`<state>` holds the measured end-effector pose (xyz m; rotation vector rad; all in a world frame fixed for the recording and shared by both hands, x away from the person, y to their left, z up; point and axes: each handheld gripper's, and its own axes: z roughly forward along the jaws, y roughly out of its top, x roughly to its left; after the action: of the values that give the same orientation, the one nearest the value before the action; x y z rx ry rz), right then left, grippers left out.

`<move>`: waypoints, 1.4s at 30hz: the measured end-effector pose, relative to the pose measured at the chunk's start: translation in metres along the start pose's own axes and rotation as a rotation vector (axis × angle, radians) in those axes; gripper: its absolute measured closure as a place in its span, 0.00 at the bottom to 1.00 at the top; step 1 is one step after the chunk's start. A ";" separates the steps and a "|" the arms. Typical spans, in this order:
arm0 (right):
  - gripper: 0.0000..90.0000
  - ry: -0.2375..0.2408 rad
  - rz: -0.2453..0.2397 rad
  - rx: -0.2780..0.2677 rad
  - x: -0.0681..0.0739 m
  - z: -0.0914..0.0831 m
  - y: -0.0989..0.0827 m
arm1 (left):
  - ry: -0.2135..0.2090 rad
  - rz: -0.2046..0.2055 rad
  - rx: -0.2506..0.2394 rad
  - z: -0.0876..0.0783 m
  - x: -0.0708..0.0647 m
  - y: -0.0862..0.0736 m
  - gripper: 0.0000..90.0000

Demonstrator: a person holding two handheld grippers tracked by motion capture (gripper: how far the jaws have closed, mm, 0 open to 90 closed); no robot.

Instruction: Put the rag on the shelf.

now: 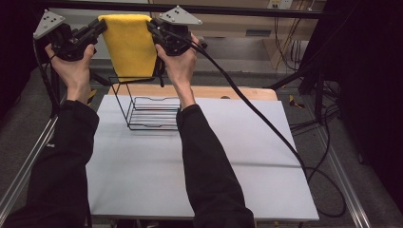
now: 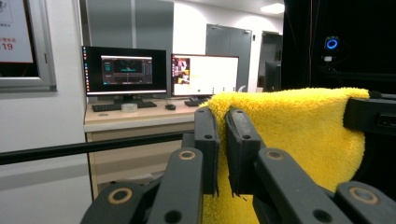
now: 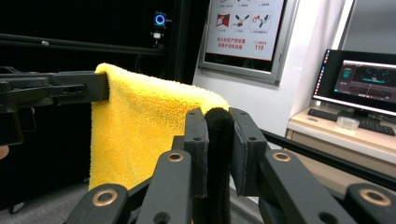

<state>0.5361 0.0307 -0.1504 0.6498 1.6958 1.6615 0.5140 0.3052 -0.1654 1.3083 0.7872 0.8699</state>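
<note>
Your left claw (image 1: pixel 100 24) and right claw (image 1: pixel 153 27) are each clamped on a top corner of the yellow towel (image 1: pixel 129 45), stretched level between them. It hangs directly above the wire rack (image 1: pixel 147 102) on the surface (image 1: pixel 199 156), both hands equally near.

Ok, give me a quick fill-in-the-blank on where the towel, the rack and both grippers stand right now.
1. The towel held up between the two grippers is ____ in colour.
2. The left gripper and the right gripper each pinch a top ____ of the towel.
3. The black wire rack stands on the table, directly ____ the hanging towel.
4. The rack currently has ____ draped over it.

Missing words: yellow; corner; below; nothing
</note>
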 end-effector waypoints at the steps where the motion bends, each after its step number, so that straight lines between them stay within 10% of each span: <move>1: 0.87 0.001 0.002 0.003 0.000 -0.001 -0.002 | -0.003 0.002 0.004 0.000 0.000 -0.002 0.93; 42: 0.87 0.028 0.030 0.148 -0.002 -0.007 -0.063 | -0.055 0.025 0.117 -0.008 -0.002 -0.058 0.93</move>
<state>0.5385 0.0209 -0.2131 0.7279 1.8501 1.5833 0.5115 0.3035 -0.2239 1.4417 0.7893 0.8141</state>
